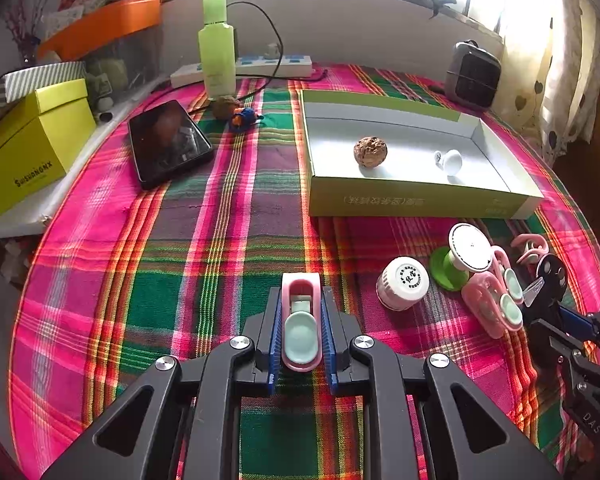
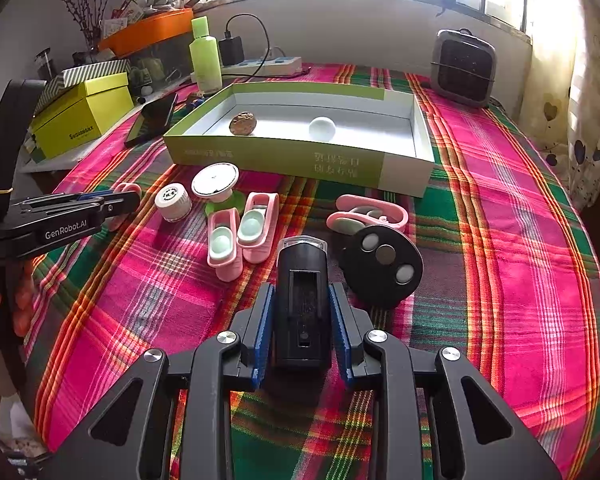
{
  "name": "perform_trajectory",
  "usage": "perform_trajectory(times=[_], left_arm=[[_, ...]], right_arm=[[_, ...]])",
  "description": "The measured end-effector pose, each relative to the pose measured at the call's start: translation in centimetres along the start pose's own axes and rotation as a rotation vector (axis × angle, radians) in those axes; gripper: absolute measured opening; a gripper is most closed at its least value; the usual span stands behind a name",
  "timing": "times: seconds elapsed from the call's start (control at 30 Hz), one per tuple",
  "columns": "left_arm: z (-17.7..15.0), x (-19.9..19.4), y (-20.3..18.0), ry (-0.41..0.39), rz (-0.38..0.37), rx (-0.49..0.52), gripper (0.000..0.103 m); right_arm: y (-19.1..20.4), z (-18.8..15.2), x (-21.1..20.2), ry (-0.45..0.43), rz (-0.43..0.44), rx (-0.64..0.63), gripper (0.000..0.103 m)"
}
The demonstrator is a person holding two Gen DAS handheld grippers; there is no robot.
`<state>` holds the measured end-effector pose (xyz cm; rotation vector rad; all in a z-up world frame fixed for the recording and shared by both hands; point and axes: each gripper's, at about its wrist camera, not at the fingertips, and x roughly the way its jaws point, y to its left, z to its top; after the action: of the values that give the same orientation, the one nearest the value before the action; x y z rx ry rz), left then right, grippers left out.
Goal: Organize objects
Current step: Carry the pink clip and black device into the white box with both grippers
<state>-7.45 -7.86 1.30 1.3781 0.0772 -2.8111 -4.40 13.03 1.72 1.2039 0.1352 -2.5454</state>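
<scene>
Pink clips near bottle cap, perhaps touching green-based knob.

A plaid cloth covers the worktop. At its far edge stand a green bottle, a white power strip with a black cable, and a small grey heater. A black phone lies beside a yellow box.
</scene>
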Motion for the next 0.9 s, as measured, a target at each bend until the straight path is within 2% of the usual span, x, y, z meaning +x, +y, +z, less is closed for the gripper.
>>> perform_trajectory(times=[0.9], left_arm=[[2.5, -2.8, -1.8, -0.066, -0.069, 0.051, 0.016]], right_arm=[[-0.5, 2.8, -1.6, -0.055, 0.027, 0.011, 0.029]])
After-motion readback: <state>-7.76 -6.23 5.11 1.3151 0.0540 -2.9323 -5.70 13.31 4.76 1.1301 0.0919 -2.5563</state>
